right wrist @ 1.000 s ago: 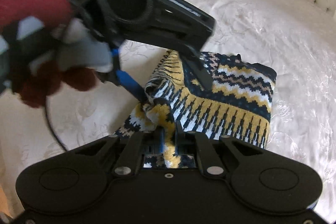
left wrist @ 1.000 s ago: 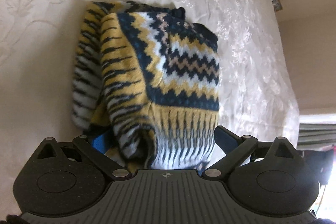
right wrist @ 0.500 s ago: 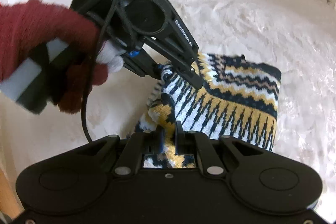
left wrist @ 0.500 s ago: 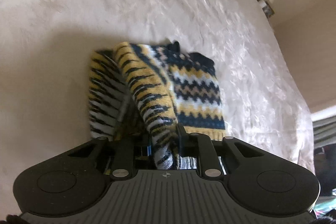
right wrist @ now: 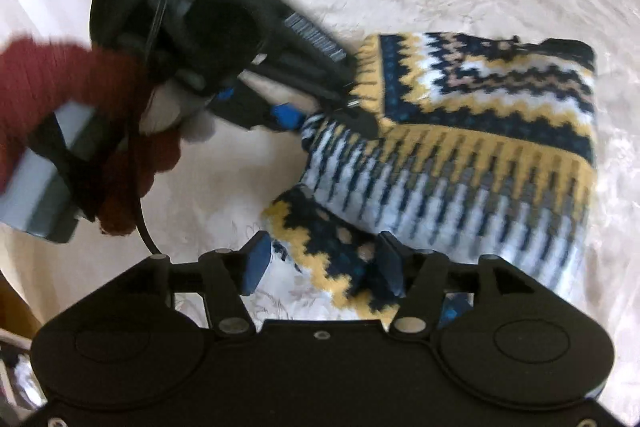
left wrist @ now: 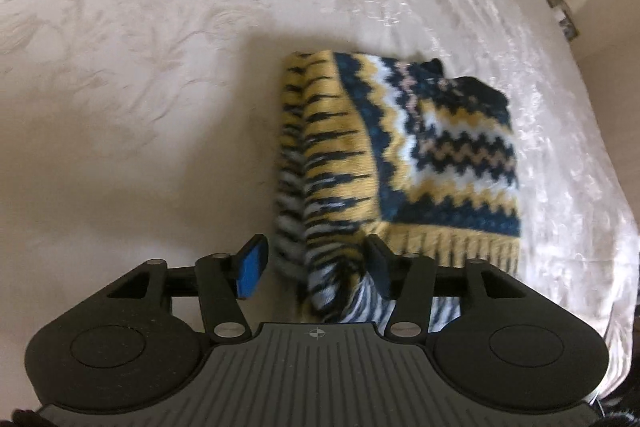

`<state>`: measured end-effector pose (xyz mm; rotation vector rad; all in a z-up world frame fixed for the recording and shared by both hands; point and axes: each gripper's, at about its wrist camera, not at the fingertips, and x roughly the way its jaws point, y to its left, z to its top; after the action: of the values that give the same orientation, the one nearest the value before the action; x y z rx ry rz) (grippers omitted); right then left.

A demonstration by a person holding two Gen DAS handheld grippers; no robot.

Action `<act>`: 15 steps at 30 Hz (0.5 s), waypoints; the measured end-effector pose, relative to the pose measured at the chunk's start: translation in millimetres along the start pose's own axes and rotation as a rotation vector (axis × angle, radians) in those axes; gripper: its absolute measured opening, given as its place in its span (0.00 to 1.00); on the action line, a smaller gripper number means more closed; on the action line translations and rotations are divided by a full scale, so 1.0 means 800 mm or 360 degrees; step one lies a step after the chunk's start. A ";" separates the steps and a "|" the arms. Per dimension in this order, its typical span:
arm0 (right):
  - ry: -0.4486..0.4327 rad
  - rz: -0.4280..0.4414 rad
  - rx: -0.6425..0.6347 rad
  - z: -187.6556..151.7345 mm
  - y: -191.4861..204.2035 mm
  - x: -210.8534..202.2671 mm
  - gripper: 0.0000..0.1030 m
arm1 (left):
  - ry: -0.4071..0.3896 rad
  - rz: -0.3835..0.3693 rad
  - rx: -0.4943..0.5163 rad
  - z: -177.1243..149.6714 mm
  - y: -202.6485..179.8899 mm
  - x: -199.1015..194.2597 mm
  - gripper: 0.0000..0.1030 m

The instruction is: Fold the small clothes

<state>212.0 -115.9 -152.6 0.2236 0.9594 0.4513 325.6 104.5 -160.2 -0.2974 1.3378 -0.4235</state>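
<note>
- A folded knit sweater [left wrist: 404, 163], patterned in yellow, navy and white zigzags, lay on a cream embroidered bedspread [left wrist: 132, 39].
- The left gripper [left wrist: 316, 267] had just been opening; its jaws stood apart astride the sweater's near folded corner, the blue pad clear of the knit.
- The right gripper [right wrist: 324, 267] had also just been opening, jaws apart with a navy-and-yellow flap between them, not pinched.
- A hand in a dark red glove [right wrist: 120, 155] carried the left gripper, seen from the right wrist view.
</note>
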 end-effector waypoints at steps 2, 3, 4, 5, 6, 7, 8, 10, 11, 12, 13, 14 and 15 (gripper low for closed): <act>-0.0035 0.0001 0.0070 -0.002 -0.013 -0.015 0.62 | -0.0023 0.0009 -0.0013 -0.002 0.004 -0.008 0.52; -0.0060 -0.0002 0.0099 -0.002 -0.020 -0.022 0.62 | -0.0046 0.0029 0.0005 -0.004 0.002 -0.014 0.52; -0.0086 -0.0013 0.0127 -0.002 -0.030 -0.030 0.63 | -0.0075 0.0045 0.0034 -0.004 -0.003 -0.018 0.51; -0.0112 -0.0024 0.0155 0.000 -0.038 -0.037 0.63 | -0.0098 0.0054 0.0059 -0.005 -0.007 -0.023 0.51; -0.0137 -0.0036 0.0179 0.001 -0.046 -0.044 0.65 | -0.0119 0.0061 0.0078 -0.007 -0.012 -0.028 0.51; -0.0169 -0.0055 0.0208 0.003 -0.054 -0.051 0.66 | -0.0140 0.0062 0.0090 -0.008 -0.015 -0.032 0.52; -0.0196 -0.0070 0.0233 0.006 -0.061 -0.058 0.66 | -0.0160 0.0050 0.0094 -0.010 -0.019 -0.037 0.52; -0.0235 -0.0096 0.0303 0.013 -0.079 -0.066 0.72 | -0.0183 0.0008 0.0090 -0.013 -0.023 -0.042 0.53; -0.0246 -0.0105 0.0346 0.015 -0.086 -0.071 0.74 | -0.0182 -0.0021 0.0088 -0.015 -0.025 -0.044 0.54; -0.0256 -0.0112 0.0396 0.018 -0.097 -0.072 0.76 | -0.0178 -0.0043 0.0090 -0.018 -0.028 -0.043 0.59; -0.0263 -0.0118 0.0453 0.021 -0.109 -0.073 0.76 | -0.0172 -0.0059 0.0095 -0.021 -0.031 -0.042 0.65; -0.0265 -0.0120 0.0502 0.022 -0.119 -0.073 0.77 | -0.0165 -0.0070 0.0104 -0.025 -0.032 -0.040 0.67; -0.0265 -0.0117 0.0556 0.024 -0.131 -0.071 0.79 | -0.0153 -0.0074 0.0118 -0.030 -0.034 -0.038 0.69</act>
<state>228.6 -234.9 -140.0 0.5318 0.8752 0.1913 293.6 95.3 -126.7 -0.2846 1.2202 -0.4907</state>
